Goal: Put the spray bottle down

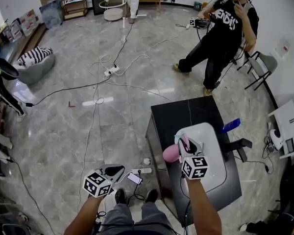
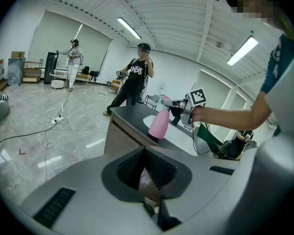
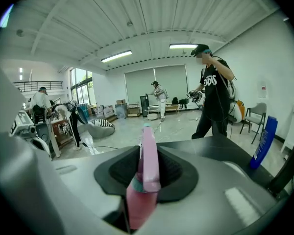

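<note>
One pink spray bottle (image 1: 170,153) is here, upright, gripped at its neck by the right gripper (image 1: 184,143), whose fingers are clenched on it just under the trigger head. Its body hangs at the left edge of a white board (image 1: 213,131); the left gripper view puts its base down at the surface, though I cannot tell whether it rests there. There are two grippers: the left gripper (image 1: 116,170) hangs lower and to the left, off the surface and above the floor, its fingers closed together with nothing between them.

One blue bottle (image 1: 231,126) lies at the right edge of the surface, well apart from the pink one. Nothing stands between the two.

The surface (image 1: 186,114) is one black, boxy table, with the white board covering its near right part. The floor (image 1: 88,126) is glossy grey marble, crossed by several cables (image 1: 112,70); one phone (image 1: 134,178) lies on it near the person's feet. One person in black (image 1: 225,28) stands beyond the surface, and a grey beanbag (image 1: 36,67) sits far left
</note>
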{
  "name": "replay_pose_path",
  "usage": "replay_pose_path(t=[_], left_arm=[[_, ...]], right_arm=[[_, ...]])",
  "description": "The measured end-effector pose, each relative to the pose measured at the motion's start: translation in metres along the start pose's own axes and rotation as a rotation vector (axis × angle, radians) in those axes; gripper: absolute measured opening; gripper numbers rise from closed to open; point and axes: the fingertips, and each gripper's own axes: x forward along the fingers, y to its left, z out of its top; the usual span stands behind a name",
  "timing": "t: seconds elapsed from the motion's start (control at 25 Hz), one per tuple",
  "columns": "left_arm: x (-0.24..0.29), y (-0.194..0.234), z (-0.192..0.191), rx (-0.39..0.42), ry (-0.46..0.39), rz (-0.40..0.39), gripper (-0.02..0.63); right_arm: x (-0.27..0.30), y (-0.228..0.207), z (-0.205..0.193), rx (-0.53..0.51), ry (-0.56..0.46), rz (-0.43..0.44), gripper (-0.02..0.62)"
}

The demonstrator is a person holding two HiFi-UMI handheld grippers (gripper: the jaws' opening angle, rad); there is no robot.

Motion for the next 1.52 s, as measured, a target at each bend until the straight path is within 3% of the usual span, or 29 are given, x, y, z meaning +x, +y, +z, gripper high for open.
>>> replay_pose_path(t=[0.36,0.92,1.52], left_arm=[[-0.001,0.003,0.008,0.007,-0.002,-0.004,0.006],[-0.003,0.008,0.023,0.023,0.000,-0.016,0.006],[-0.007,0.021,0.038,0.027,-0.003,-0.022,0.006]], right_arm=[[-0.005,0.012,-0.007,-0.116,0.004,-0.002,0.107],[-0.019,0.045,-0.010,-0.394,-0.005,-0.031,0.120],[-0.019,0.048,-0.006,-0.412,0.001,-0.050,0.143]])
